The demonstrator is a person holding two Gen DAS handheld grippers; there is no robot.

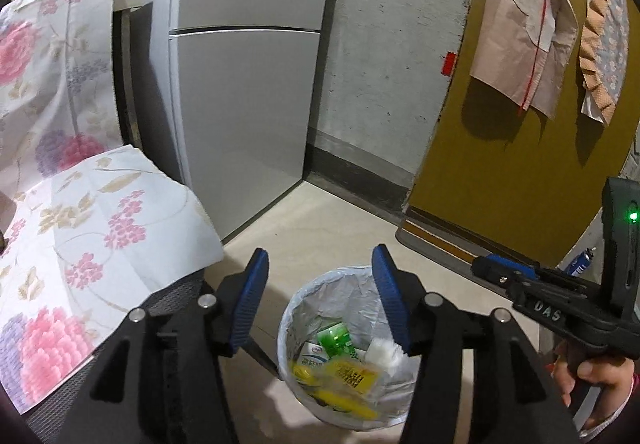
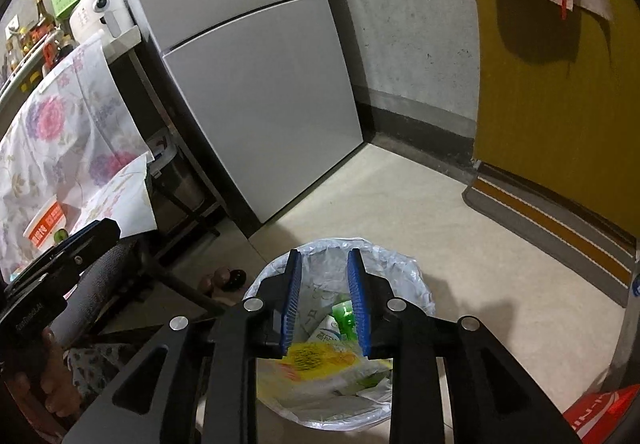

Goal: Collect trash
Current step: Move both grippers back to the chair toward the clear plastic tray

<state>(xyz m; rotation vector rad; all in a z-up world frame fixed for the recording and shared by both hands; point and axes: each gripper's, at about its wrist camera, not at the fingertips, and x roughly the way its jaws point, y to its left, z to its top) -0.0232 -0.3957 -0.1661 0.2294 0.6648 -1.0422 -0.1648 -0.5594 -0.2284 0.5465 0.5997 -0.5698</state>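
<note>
On the pale floor beside the fridge (image 1: pixel 244 92), the lined bin (image 1: pixel 296 308) at lower centre already holds wrappers, while left gripper (image 1: pixel 320 304) and right gripper (image 2: pixel 324 304) hover above, fingers parted and empty, apparently mid-task.

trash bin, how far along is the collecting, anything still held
Done: the lined bin already holds a yellow wrapper, a green bottle, a white carton and a white wad. In hand: nothing; the left tongs and right tongs are both open and empty above the bin. Left: an orange-labelled cup sits on the floral cloth; whether it is trash is unclear.
</note>
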